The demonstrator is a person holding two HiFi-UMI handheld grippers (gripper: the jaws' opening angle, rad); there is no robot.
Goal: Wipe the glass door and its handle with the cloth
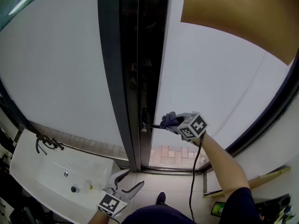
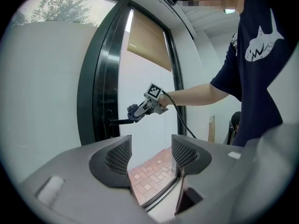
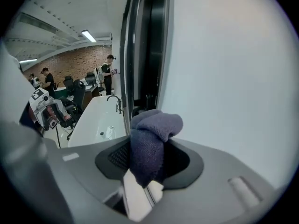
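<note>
We hold the cloth at the handle.
Our right gripper's fingers grip the dark cloth against the black handle of the glass door; our left gripper hangs low, fingers apart and empty.

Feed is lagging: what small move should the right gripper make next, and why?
Probably slide the right gripper leftward along the handle: its fingers clamp the cloth at the handle's outer end, and the handle runs on toward the door frame.
</note>
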